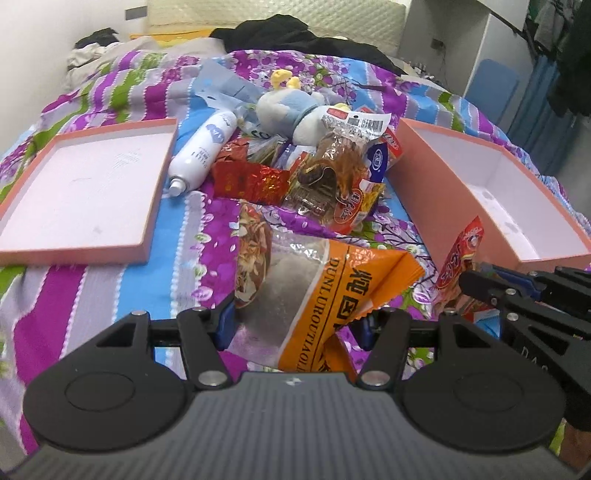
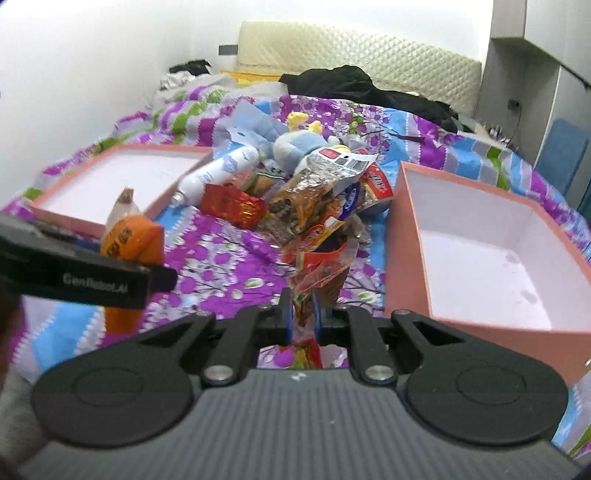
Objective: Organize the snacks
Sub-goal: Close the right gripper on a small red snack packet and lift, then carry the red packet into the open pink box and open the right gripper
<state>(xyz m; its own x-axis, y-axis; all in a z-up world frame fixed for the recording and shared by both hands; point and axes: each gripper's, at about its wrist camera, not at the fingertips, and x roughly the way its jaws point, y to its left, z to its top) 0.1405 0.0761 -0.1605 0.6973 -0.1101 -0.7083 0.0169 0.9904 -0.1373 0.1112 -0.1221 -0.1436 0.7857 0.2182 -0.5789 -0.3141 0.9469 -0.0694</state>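
My left gripper (image 1: 297, 319) has its jaws closed on a large orange and clear snack bag (image 1: 317, 280), held above the bed; the bag also shows in the right wrist view (image 2: 129, 243). My right gripper (image 2: 301, 314) is shut on a small red snack packet (image 2: 321, 266), which shows in the left wrist view (image 1: 460, 262). A pile of snack packets (image 1: 332, 173) lies in the middle of the bed between a shallow pink lid (image 1: 85, 188) on the left and a deep pink box (image 1: 491, 192) on the right.
A white spray bottle (image 1: 203, 147), a blue plush toy (image 1: 288, 107) and red foil packets (image 1: 251, 181) lie among the pile. The bed has a purple floral cover (image 1: 207, 229). Black clothes (image 1: 295, 33) lie by the headboard.
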